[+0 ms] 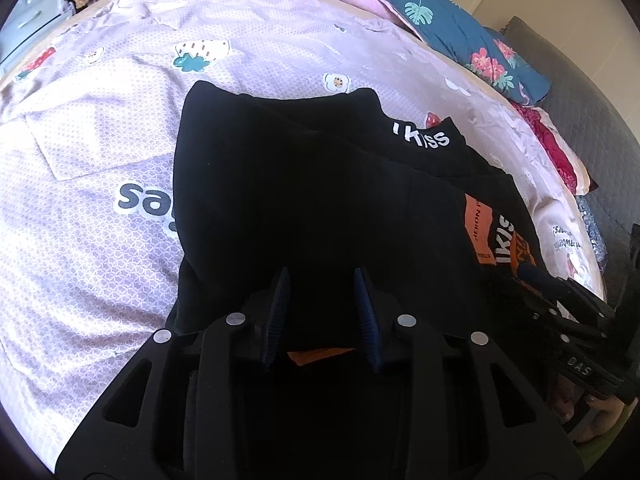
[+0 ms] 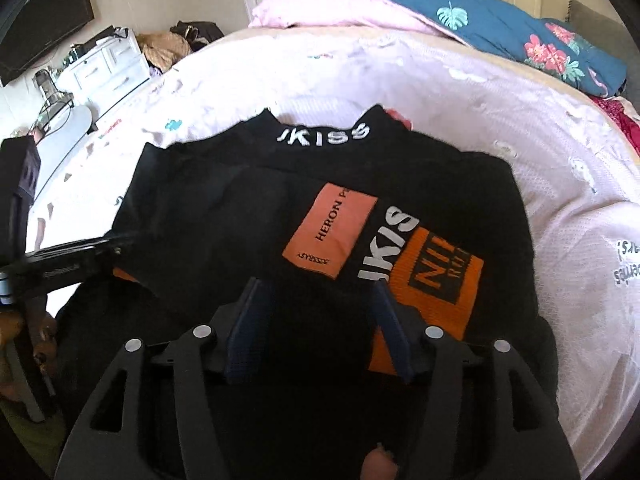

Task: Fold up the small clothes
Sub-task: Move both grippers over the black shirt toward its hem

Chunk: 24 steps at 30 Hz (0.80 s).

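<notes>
A small black top (image 1: 320,184) with white lettering on its collar and orange patches lies partly folded on the bed; it also shows in the right wrist view (image 2: 328,200). My left gripper (image 1: 322,280) is open, its blue pads apart over the garment's near left part. My right gripper (image 2: 318,292) is open over the near edge beside the orange patch (image 2: 436,280). The right gripper also shows at the right edge of the left wrist view (image 1: 532,274). The left gripper shows at the left of the right wrist view (image 2: 116,246).
The bed has a pale pink printed sheet (image 1: 100,140). A pink pillow (image 2: 320,4) and a blue floral quilt (image 2: 520,32) lie at the far side. A white drawer unit (image 2: 108,68) and a dark screen (image 2: 44,24) stand at the left.
</notes>
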Tool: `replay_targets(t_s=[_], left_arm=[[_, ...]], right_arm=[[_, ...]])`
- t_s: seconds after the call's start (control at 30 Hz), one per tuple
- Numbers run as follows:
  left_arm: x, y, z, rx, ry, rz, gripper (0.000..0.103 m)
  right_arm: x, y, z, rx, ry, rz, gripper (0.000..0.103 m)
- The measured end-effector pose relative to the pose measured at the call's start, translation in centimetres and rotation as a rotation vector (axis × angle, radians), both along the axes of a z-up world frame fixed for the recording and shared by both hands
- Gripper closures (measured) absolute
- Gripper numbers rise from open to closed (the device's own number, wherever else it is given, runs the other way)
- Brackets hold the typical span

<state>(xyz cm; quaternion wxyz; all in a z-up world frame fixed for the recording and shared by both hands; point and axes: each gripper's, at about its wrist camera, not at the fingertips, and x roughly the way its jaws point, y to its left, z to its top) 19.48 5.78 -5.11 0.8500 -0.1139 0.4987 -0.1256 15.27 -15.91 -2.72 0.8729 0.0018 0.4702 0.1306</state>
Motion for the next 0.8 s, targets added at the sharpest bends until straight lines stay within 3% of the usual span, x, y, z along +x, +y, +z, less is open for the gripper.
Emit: replay_targets(t_s=[0.13,0.2,0.3,0.37,0.5,0.6,0.8], left_arm=[[-0.5,0.1,0.5,-0.027,-0.009,-0.004,0.064],[-0.8,0.0,1.0,-0.013,-0.021,-0.001,0.062],[-1.2,0.0,1.6,-0.016,-0.032,0.000,0.049],[-1.5,0.1,2.2,-0.018,-0.039,0.000,0.035],[-1.9,0.2,2.8,-0.015,-0.049,0.008,0.027],[-2.3,0.3,3.3,0.000,-0.057,0.009,0.011],[-3.0,-0.1,4.7,0.023,-0.089,0.006,0.009]], right_arm=[[-0.5,-0.5,0.8,-0.004,-0.027,-0.024,0.022],[-0.7,-0.8,1.3,0.000,-0.038,-0.041,0.013],[-1.0,-1.1,1.8,0.000,-0.054,-0.055,0.007],[-1.3,-1.1,2.1,-0.014,-0.066,-0.058,0.006],[-1.9,-1.5,2.3,-0.029,-0.079,-0.071,0.004],[-2.4,-1.9,2.6,-0.022,-0.087,-0.081,0.004],[-3.3,-2.5,3.8,-0.001,-0.117,-0.098,0.004]])
